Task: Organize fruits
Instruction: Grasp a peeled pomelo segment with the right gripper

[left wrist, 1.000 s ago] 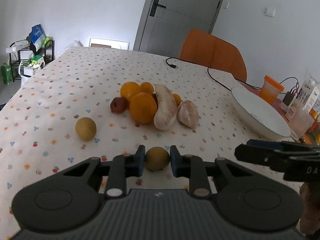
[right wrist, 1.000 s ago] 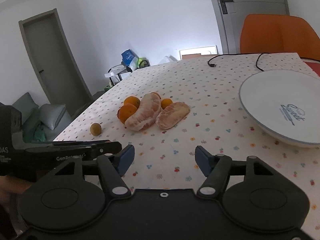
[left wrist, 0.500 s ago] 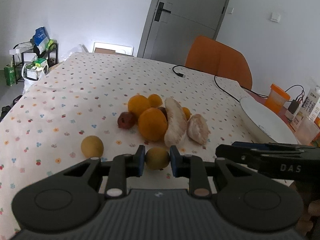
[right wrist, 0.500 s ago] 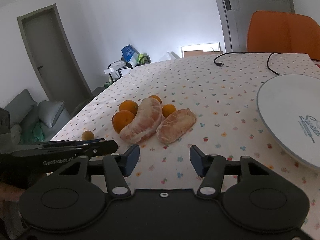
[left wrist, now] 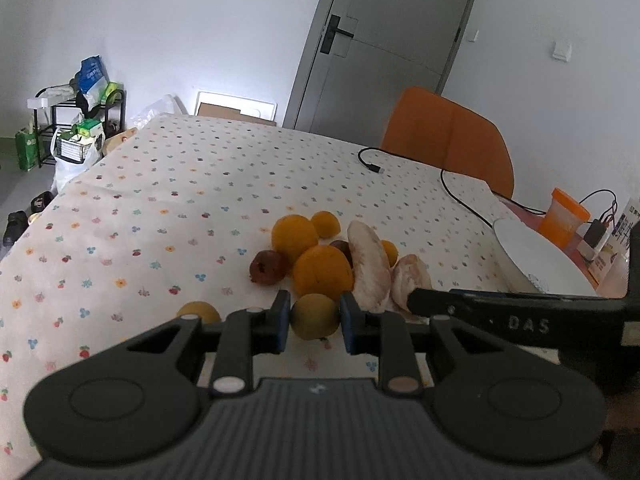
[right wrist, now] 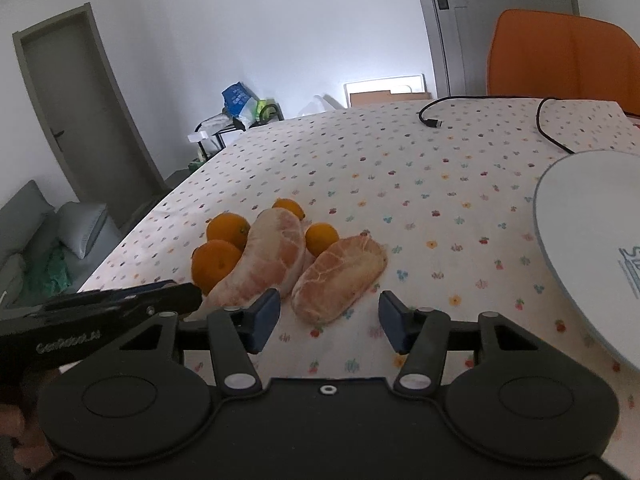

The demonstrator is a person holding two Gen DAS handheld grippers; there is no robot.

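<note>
Here the left gripper (left wrist: 313,322) has its two blue pads pressed against either side of a small yellow-green round fruit (left wrist: 314,316), held just in front of the fruit pile. Beyond it sit two large oranges (left wrist: 323,275), a dark red-brown fruit (left wrist: 267,267) at the pile's left, two smaller oranges toward the back, and a long peeled pomelo segment (left wrist: 369,266) with a shorter peeled segment (left wrist: 412,283) touching its right side. A second yellow-green fruit (left wrist: 199,312) lies apart to the left, partly hidden behind the gripper's finger.

The right gripper (right wrist: 326,322) has its jaws spread wide with nothing between them, hovering near the shorter pomelo segment (right wrist: 338,278), whose near end falls between the open pads. The left gripper's black body reaches in from the left edge of the right wrist view.

The white plate (right wrist: 588,256) lies to the right, well apart from the pile, close to the table's right edge. The floral tablecloth (left wrist: 192,200) stretches bare behind and left of the fruits to the far edge, except for a black cable (right wrist: 480,108) near the orange chair (left wrist: 448,140).
</note>
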